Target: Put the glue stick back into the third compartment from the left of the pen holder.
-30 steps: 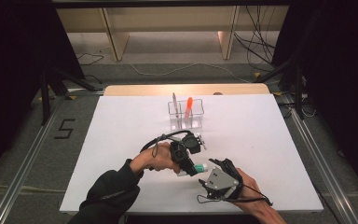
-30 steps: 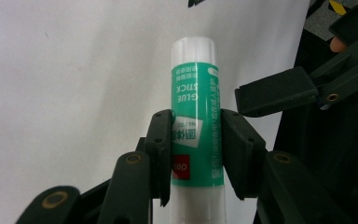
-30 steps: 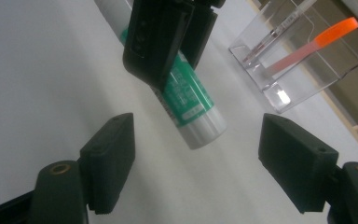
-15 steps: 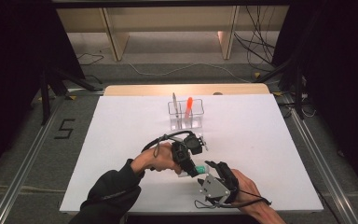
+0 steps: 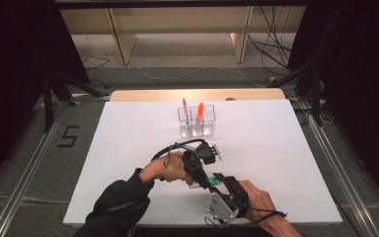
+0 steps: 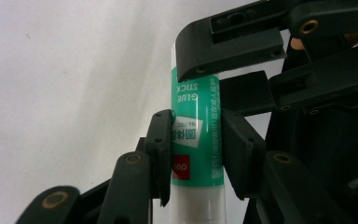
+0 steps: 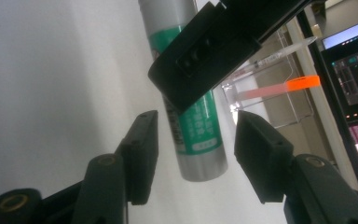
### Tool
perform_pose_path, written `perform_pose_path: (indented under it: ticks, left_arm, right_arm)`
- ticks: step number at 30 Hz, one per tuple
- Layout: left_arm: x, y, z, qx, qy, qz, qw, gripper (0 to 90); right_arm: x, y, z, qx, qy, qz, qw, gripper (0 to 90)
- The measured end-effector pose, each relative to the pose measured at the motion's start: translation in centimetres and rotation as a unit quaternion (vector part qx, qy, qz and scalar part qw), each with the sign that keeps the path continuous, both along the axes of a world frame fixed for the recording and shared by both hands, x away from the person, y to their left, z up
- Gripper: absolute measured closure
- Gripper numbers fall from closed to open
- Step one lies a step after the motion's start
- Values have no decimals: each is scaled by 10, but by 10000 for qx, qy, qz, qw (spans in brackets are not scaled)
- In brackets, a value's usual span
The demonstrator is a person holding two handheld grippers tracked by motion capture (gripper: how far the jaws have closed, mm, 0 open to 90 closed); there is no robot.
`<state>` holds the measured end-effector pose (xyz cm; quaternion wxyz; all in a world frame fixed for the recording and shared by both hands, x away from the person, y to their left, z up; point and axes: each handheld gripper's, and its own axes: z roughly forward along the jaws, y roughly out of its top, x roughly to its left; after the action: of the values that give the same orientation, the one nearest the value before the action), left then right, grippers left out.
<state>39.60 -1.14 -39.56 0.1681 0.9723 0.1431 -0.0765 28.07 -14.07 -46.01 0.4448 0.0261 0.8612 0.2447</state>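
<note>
A green and white glue stick [image 6: 196,140] is held off the white table, with my left gripper [image 6: 196,135] shut on its green label. In the high view the left gripper [image 5: 203,177] points back toward the person at the table's front. The right gripper [image 5: 219,180] faces it from below. The right gripper view shows the stick's end [image 7: 200,154] between the right gripper's [image 7: 196,128] pads, with a gap on each side. Those jaws have just been closing around the stick without touching it. One left jaw crosses in front of the stick there.
A clear plastic holder [image 5: 196,123] stands at the table's back middle with an orange pen [image 5: 199,111] and a clear pen [image 5: 184,106] upright in it. It also shows in the right gripper view as the holder [image 7: 279,93]. White table surface [image 5: 128,148] lies all around.
The right gripper has edged in toward the left one and its jaws have narrowed around the glue stick's end. The left gripper has kept still with the stick.
</note>
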Motion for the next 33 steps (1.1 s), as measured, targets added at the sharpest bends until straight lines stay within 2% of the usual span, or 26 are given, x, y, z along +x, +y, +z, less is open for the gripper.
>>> perform_pose_path:
  ticks: [1,2,3,4,8,9,12,14,21,22,24,25,28,33]
  left_arm:
    - [-1,0,0,0,7,16,10000,653]
    - [-1,0,0,-3,4,9,10000,654]
    - [-1,-1,0,-10,7,17,10000,654]
    - [-1,-1,0,-5,12,17,10000,654]
    - [-1,-1,0,-16,33,-3,10000,653]
    - [0,-1,0,-29,51,-7,10000,654]
    - [0,-1,0,-47,76,-16,10000,654]
    - [-1,-1,0,-54,90,-23,9999,654]
    - [-1,-1,0,-37,142,-35,9999,653]
    - [-1,-1,0,-27,145,-31,9999,652]
    - [-1,-2,0,0,156,-17,9999,652]
    - [-2,-2,-1,10,183,-8,9998,651]
    - [-1,-2,-2,32,220,-29,9997,649]
    - [1,0,1,-108,306,49,9995,614]
  right_arm:
    - [0,0,0,0,0,0,10000,518]
    - [-1,0,0,-38,-122,-24,9999,527]
    - [-1,1,-1,-21,-85,10,10000,534]
    - [-1,0,0,-113,-147,83,9998,541]
    - [-3,2,-2,-176,-275,56,9995,571]
    - [-3,2,-2,-203,-225,100,9995,578]
    - [-4,3,-4,-303,-374,81,9988,600]
    - [-4,3,-4,-303,-321,87,9990,606]
    - [-5,4,-6,-448,-389,201,9980,650]
    - [-5,4,-6,-580,-542,250,9965,660]
    - [-6,4,-7,-585,-529,226,9966,662]
    - [-6,4,-7,-628,-507,331,9962,665]
    - [-7,4,-8,-673,-512,355,9958,667]
    - [-6,2,-9,-705,-561,383,9952,669]
